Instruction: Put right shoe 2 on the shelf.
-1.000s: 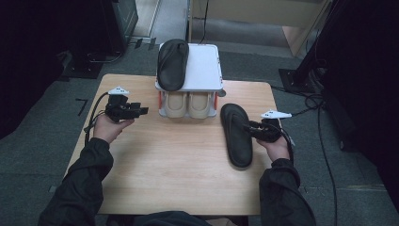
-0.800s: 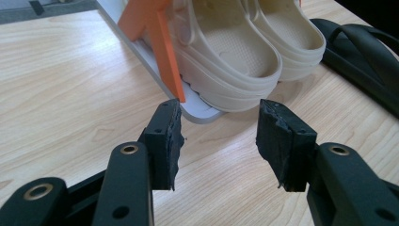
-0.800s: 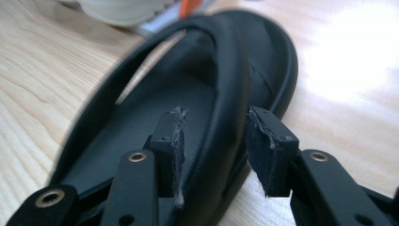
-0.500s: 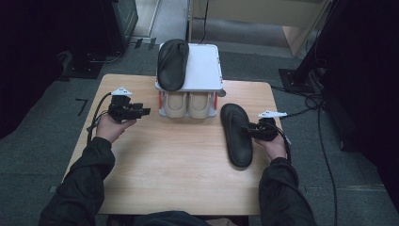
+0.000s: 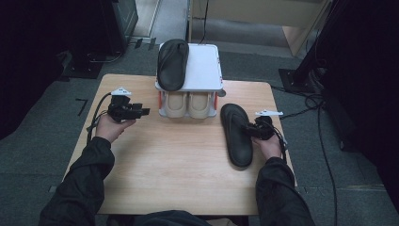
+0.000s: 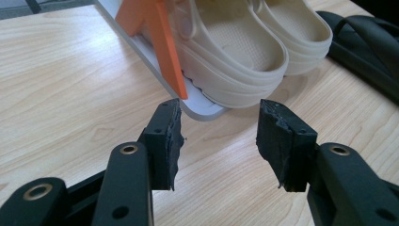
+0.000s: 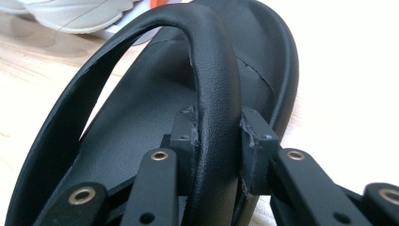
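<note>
A black flip-flop (image 5: 236,134) lies on the wooden table (image 5: 179,165) at the right. My right gripper (image 5: 254,129) is shut on its strap (image 7: 214,89), with the pads (image 7: 185,129) pressing both sides. A second black flip-flop (image 5: 172,63) rests on top of a white two-level shoe rack (image 5: 204,66). Beige clogs (image 5: 189,104) sit on the rack's lower shelf (image 6: 197,106). My left gripper (image 5: 139,112) hovers open left of the rack, its jaws (image 6: 219,136) pointing at the near clog (image 6: 235,52) and the orange rack post (image 6: 162,42).
Cables (image 5: 310,101) trail off the table's right side onto the grey floor. Dark equipment stands beyond the far left corner and a wooden cabinet (image 5: 263,19) at the back. The table's near half is bare wood.
My left gripper has shifted slightly toward the rack. The right gripper and the flip-flop have barely moved.
</note>
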The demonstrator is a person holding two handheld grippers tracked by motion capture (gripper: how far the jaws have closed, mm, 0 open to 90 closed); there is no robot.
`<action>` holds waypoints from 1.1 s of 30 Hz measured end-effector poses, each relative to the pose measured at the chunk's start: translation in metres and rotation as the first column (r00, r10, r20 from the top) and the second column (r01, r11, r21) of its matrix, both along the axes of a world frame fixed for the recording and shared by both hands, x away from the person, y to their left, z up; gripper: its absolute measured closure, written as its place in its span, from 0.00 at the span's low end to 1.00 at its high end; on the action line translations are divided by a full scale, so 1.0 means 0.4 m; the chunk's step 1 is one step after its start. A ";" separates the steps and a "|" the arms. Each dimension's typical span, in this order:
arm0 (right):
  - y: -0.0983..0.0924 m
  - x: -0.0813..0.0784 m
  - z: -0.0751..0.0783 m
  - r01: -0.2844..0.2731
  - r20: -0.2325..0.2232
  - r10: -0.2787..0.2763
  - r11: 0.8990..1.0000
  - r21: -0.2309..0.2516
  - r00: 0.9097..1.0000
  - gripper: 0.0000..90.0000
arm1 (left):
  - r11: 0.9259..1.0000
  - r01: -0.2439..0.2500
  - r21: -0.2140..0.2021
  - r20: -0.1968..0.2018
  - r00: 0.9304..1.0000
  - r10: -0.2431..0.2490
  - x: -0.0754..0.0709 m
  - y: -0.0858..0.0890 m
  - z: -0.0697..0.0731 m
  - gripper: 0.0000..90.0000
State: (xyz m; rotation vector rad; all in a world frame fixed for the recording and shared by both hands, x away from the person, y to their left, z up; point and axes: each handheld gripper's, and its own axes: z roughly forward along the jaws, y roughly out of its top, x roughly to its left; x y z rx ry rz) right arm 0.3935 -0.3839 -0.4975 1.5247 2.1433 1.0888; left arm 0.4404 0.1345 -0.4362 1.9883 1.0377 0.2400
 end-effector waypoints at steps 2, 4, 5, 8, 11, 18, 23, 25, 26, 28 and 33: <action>0.002 0.001 0.004 0.029 -0.018 -0.029 1.000 0.000 0.999 0.80 | 1.000 -0.007 -0.008 0.001 1.000 0.007 0.000 0.003 0.001 0.56; 0.002 0.001 0.004 0.032 -0.022 -0.032 0.999 0.006 0.999 0.81 | 1.000 -0.011 -0.007 -0.001 1.000 0.011 0.001 0.006 -0.001 0.56; 0.002 0.000 0.004 0.030 -0.020 -0.030 1.000 0.008 0.999 0.81 | 1.000 -0.010 -0.006 -0.001 1.000 0.010 0.003 0.007 -0.004 0.56; 0.002 -0.003 0.006 0.039 -0.024 -0.039 0.999 0.004 0.999 0.82 | 1.000 -0.009 0.005 -0.003 1.000 0.009 0.004 0.008 -0.010 0.55; 0.002 -0.002 0.012 0.059 -0.036 -0.059 0.998 0.006 0.998 0.82 | 1.000 -0.017 -0.002 -0.003 1.000 0.017 0.004 0.011 -0.009 0.55; -0.004 -0.006 0.034 0.127 -0.085 -0.123 0.991 0.039 0.989 0.82 | 0.999 -0.024 -0.027 0.002 1.000 0.024 0.005 0.022 -0.008 0.55; 0.004 -0.009 0.063 0.146 -0.050 -0.144 0.989 0.030 0.988 0.82 | 0.999 -0.018 -0.034 -0.023 1.000 0.018 0.002 0.025 -0.009 0.54; 0.011 -0.007 0.073 0.147 -0.044 -0.146 0.989 0.023 0.988 0.82 | 0.999 -0.014 -0.042 -0.018 1.000 0.013 -0.003 0.025 -0.005 0.55; 0.015 -0.007 0.078 0.144 -0.044 -0.144 0.989 0.015 0.989 0.82 | 0.998 -0.011 -0.062 -0.015 1.000 0.010 -0.006 0.024 -0.004 0.55; 0.021 -0.006 0.087 0.138 -0.043 -0.138 0.990 0.008 0.990 0.82 | 0.998 0.000 -0.062 -0.019 1.000 -0.001 -0.007 0.022 -0.005 0.54; 0.025 0.011 0.114 0.146 -0.061 -0.146 0.989 0.001 0.987 0.82 | 0.999 0.008 -0.043 -0.037 0.999 -0.009 -0.004 0.016 -0.012 0.54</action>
